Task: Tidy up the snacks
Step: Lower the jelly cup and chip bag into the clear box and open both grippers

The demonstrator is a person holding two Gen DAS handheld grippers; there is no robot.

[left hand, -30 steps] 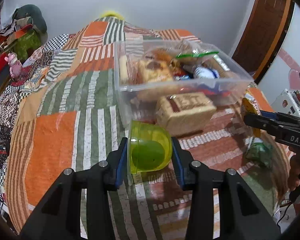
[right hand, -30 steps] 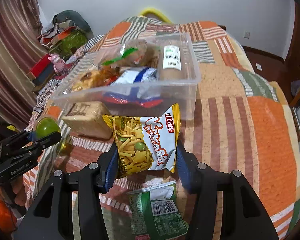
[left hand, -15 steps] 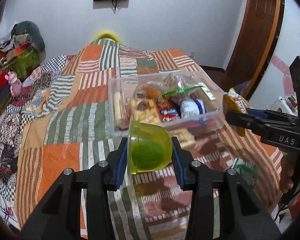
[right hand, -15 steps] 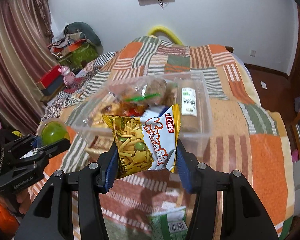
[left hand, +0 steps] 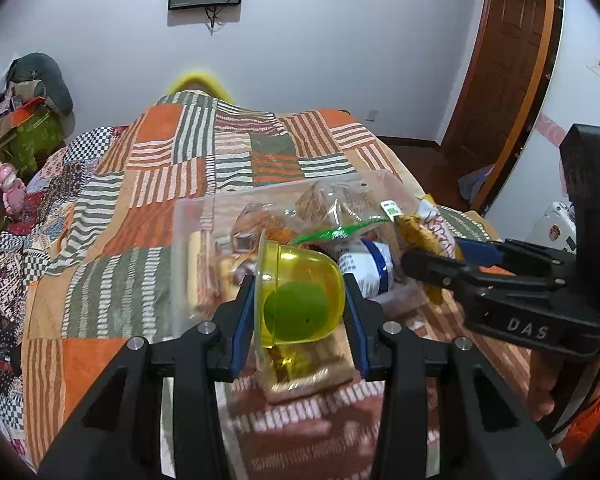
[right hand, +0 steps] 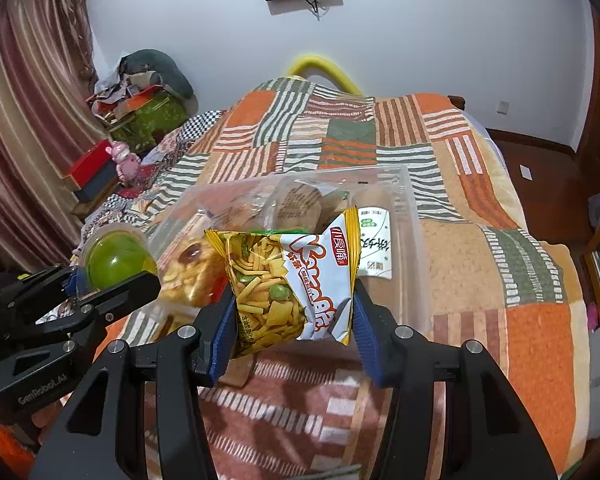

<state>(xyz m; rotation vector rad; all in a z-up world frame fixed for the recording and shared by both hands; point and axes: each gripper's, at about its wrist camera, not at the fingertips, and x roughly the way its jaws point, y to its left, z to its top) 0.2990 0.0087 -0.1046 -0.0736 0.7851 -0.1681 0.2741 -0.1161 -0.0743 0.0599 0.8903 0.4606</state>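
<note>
Left gripper [left hand: 299, 306] clamps jelly cup [left hand: 300, 294]: rigid, slick; hold its sides. Right gripper [right hand: 293, 312] pinches snack bag [right hand: 290, 280]: light, crushable.

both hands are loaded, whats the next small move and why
Probably carry both forward over the clear plastic bin and release. The left gripper grips the yellow-green jelly cup, the right gripper the yellow-and-white snack bag; both hang before the bin's near edge.

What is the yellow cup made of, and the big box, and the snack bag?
The yellow cup looks like see-through tinted plastic: a green ball shows inside. The big box seems clear, glossy plastic, since the snacks show through its walls. The snack bag looks like shiny printed plastic film, crinkled, with crimped edges.
</note>
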